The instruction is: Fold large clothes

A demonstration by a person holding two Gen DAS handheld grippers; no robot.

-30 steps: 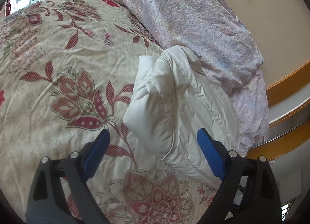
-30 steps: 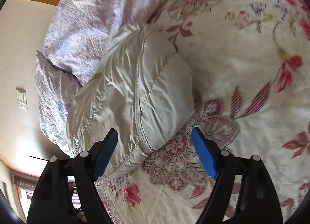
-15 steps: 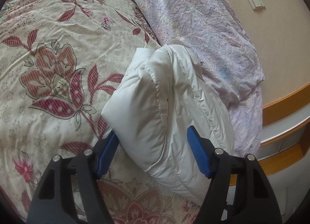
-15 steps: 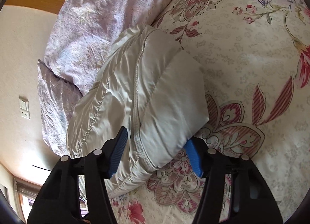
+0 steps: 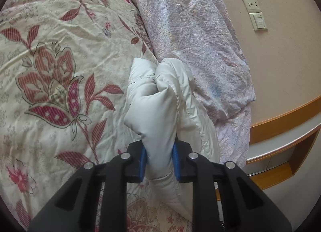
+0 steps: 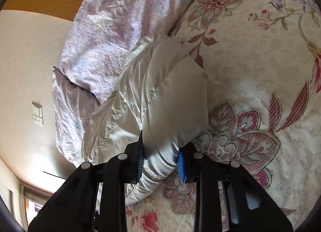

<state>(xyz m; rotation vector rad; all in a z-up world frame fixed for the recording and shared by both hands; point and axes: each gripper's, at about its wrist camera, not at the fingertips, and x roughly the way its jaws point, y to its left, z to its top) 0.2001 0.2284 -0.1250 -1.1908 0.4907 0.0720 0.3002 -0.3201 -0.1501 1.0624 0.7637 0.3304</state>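
A white puffy quilted jacket (image 5: 160, 99) lies folded into a thick bundle on the floral bedspread, against the lilac pillow. My left gripper (image 5: 158, 161) is shut on the near end of the bundle, its blue pads squeezing the padding. In the right wrist view the same white jacket (image 6: 170, 99) shows from the other side, and my right gripper (image 6: 160, 161) is shut on its near folded edge with the stitched hem between the pads.
The cream and red floral bedspread (image 5: 60, 71) covers the bed. A lilac pillow (image 5: 192, 37) lies along the wall. A wall socket and switch (image 5: 254, 13) and a wooden headboard ledge (image 5: 284, 123) stand beyond it.
Both grippers moved in on the jacket bundle and closed from wide open to clamped on its near ends. The bundle is squeezed and bunched up.
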